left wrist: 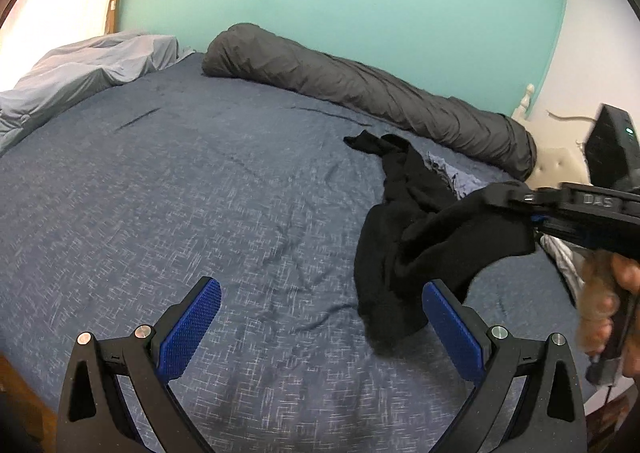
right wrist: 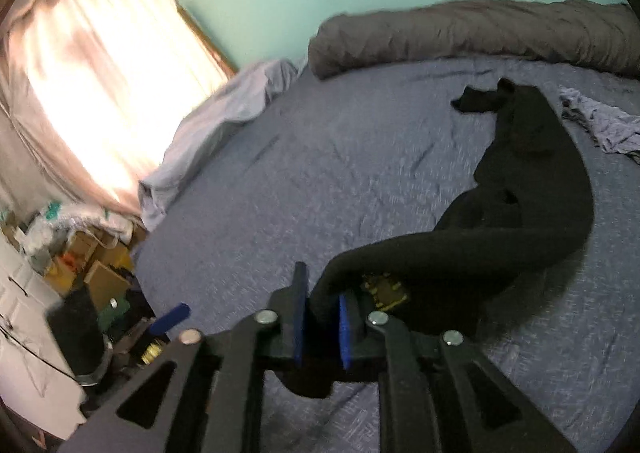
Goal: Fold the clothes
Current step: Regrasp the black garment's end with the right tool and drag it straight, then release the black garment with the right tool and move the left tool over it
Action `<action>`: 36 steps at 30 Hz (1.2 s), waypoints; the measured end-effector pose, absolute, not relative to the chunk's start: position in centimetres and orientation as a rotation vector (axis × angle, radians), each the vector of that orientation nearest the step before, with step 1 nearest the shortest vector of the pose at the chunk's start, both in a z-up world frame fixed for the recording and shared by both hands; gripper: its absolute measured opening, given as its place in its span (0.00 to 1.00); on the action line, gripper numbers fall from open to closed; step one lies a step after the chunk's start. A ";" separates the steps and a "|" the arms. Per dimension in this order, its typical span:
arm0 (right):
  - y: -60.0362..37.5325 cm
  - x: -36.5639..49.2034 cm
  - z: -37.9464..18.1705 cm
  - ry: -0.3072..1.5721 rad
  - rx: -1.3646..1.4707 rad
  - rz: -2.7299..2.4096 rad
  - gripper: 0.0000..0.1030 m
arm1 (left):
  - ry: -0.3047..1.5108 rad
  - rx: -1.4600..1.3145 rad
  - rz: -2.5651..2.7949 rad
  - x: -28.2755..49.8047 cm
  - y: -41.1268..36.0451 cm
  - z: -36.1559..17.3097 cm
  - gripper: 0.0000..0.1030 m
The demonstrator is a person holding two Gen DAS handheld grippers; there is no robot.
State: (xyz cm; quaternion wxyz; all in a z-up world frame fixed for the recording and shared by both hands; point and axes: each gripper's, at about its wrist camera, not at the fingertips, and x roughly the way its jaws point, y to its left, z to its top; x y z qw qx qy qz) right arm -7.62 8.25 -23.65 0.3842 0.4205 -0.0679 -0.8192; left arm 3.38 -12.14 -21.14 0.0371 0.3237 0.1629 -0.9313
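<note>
In the left wrist view, the left gripper [left wrist: 320, 327] hangs above the bed [left wrist: 180, 193] with its jaws spread wide and nothing between them. The black garment [left wrist: 400, 221] lies crumpled on the bed's right side, one end lifted by the right gripper [left wrist: 520, 199]. A grey garment [left wrist: 460, 179] lies just beyond it.

In the right wrist view, the right gripper [right wrist: 322, 323] is clamped on an edge of the black garment [right wrist: 532, 173], which trails away in a twisted strip. No fold is visible; judged from this, spreading flat and folding remain.
</note>
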 end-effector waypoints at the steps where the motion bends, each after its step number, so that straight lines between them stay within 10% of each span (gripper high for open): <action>1: 8.0 -7.8 -24.0 -0.166 1.078 -2.084 0.22 | 0.514 1.012 -2.855 3.0 -12.0 -21.7 1.00; 5: 8.0 -8.9 -26.2 -0.170 1.147 -2.065 0.57 | 0.571 1.070 -2.864 2.2 -11.0 -23.6 1.00; 36: 36.9 -3.1 -36.6 -0.685 1.193 -2.507 0.62 | 0.159 1.492 -2.993 1.5 4.4 -29.6 1.00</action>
